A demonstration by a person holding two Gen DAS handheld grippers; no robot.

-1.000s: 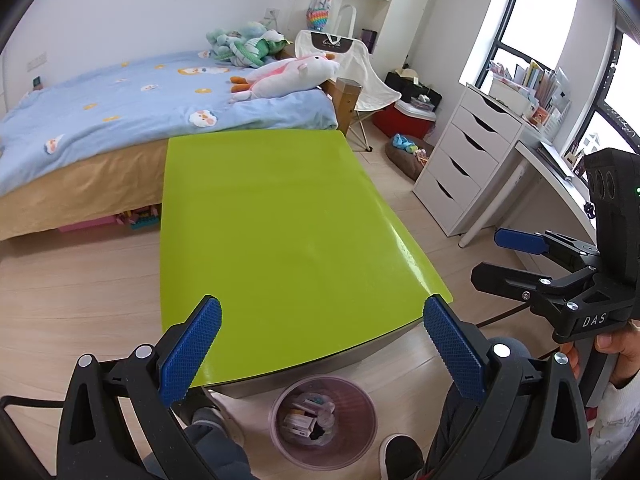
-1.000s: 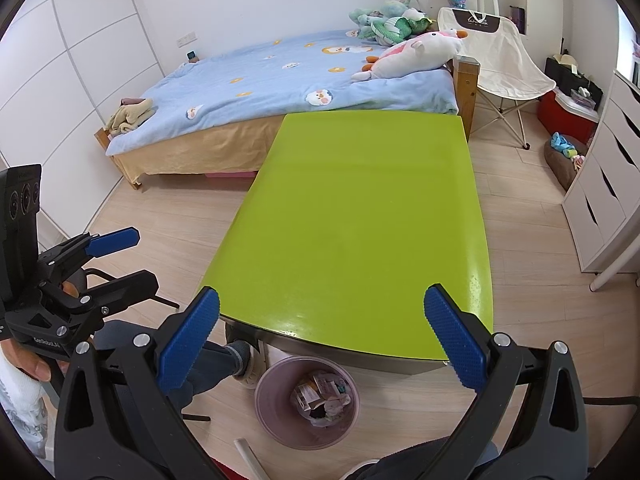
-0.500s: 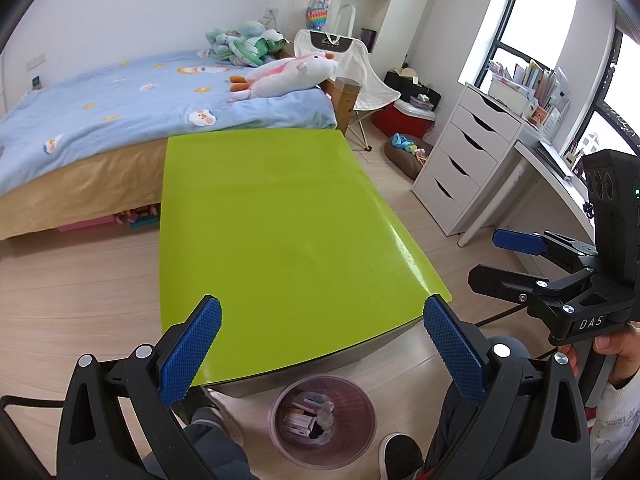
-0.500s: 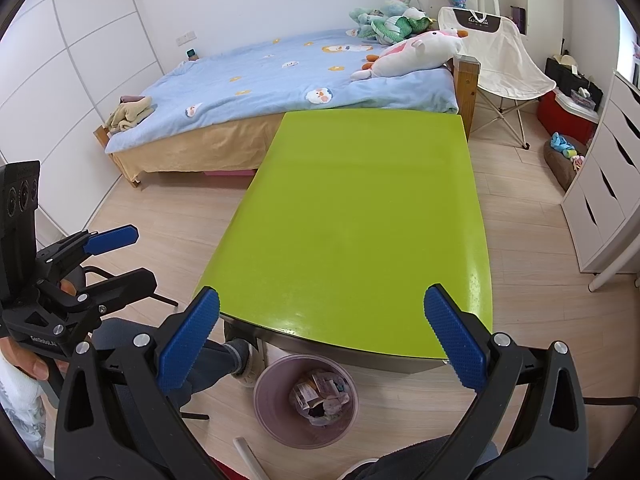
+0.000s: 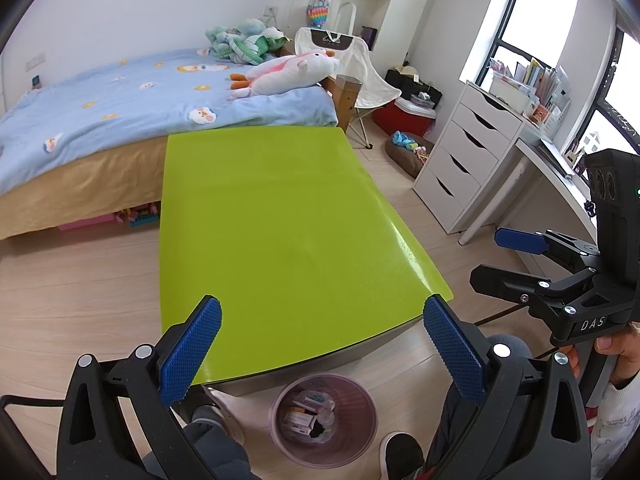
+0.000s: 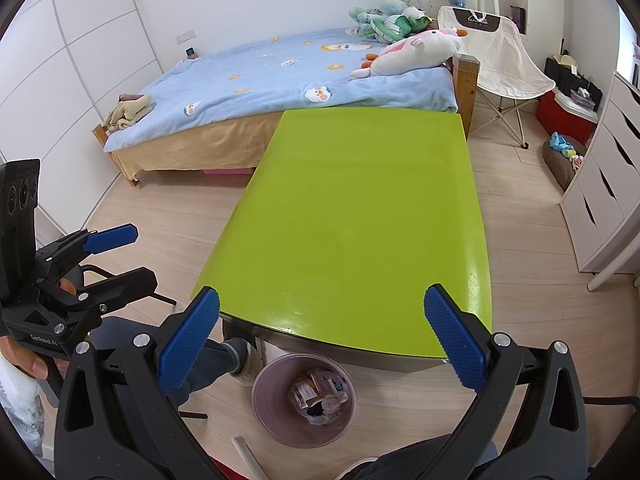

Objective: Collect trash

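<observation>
A translucent pink wastebasket [image 5: 323, 420] stands on the pale wood floor [image 5: 80, 280], just in front of the near edge of a low table with a bright lime-green top [image 5: 280, 232]. Inside the basket lies a heap of trash [image 5: 310, 416]: small crumpled packets and wrappers, filling the bottom. In the right wrist view the same wastebasket [image 6: 304, 398] sits below the table edge, with its trash [image 6: 318, 394] showing through the open top.

The left gripper [image 5: 320, 350] hangs above the near table edge and the basket, its two blue-padded fingers spread wide with nothing between them. The right gripper [image 6: 322, 344] hovers in much the same spot, its blue pads likewise far apart and holding nothing. Each gripper also shows at the side of the other's view, gripped by a hand [image 5: 616, 354].

The person's feet, in grey socks and slippers [image 5: 218, 420], rest on the floor on either side of the basket.

Beyond the table stands a bed with a light blue duvet [image 5: 120, 108], with a white plush unicorn [image 5: 292, 74] lying on it. A white folding chair [image 5: 352, 64] stands past the bed's corner, and a white chest of drawers [image 5: 464, 156] lines the right wall under a window.
</observation>
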